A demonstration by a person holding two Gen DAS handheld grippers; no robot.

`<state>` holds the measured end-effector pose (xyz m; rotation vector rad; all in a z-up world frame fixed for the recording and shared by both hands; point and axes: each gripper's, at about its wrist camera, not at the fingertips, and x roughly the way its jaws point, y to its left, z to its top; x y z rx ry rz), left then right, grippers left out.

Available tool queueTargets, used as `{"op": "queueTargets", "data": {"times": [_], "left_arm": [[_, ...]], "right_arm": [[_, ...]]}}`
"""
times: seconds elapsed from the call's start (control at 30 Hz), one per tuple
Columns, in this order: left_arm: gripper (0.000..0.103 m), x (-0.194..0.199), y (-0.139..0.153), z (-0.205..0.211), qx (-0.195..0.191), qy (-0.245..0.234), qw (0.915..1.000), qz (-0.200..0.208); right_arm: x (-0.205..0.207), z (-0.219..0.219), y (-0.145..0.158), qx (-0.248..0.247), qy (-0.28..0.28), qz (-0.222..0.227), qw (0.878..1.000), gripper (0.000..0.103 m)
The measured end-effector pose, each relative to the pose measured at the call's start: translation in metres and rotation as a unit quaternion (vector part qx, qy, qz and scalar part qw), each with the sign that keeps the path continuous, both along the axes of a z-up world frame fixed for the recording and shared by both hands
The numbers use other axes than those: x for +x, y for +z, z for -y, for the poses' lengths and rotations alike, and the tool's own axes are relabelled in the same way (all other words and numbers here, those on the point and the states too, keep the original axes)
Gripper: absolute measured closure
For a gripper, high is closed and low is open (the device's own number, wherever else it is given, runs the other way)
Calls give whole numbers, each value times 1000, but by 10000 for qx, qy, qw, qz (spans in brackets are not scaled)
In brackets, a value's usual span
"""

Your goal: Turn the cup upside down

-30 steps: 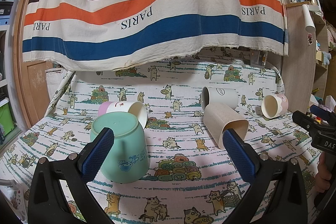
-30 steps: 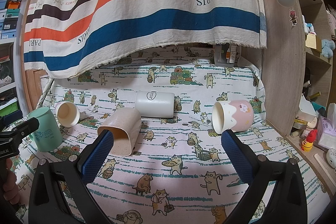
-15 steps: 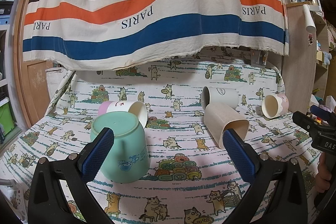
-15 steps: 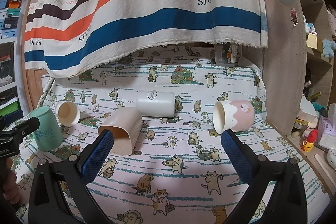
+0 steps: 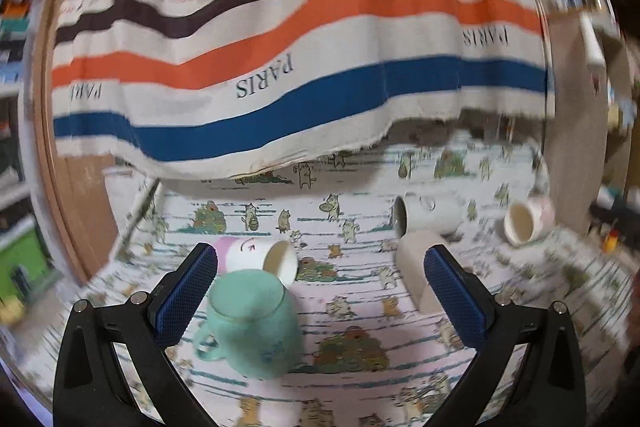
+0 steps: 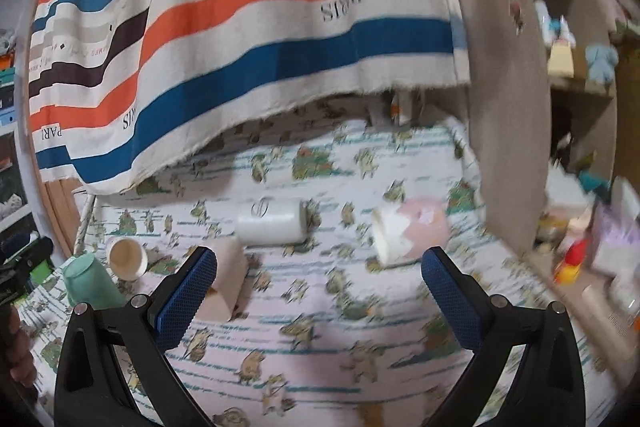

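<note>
A teal mug stands upside down on the cat-print cloth, also in the right wrist view. My left gripper is open and empty, just behind and above it. Four cups lie on their sides: a pink-and-white cup, a beige cup, a white mug and a pink-and-cream cup. My right gripper is open and empty, above the cloth in front of them.
A striped PARIS cloth hangs over the back of the table. A wooden panel and cluttered shelves stand at the right. A wooden door is at the left.
Both grippers have lifted and pulled back; the views are blurred with motion. The cups sit lower and smaller in frame. No cup has moved.
</note>
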<state>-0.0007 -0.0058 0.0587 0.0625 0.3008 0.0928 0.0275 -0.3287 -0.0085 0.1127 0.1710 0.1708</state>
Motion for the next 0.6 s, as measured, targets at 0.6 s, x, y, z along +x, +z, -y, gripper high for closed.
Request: {"op": "queueTargets", "data": {"times": [0.6], "left_arm": [[0,74,69,26,60,81,9997,204]], "right_arm": [[27,-39,95,-316,239,243,9989,0]]}}
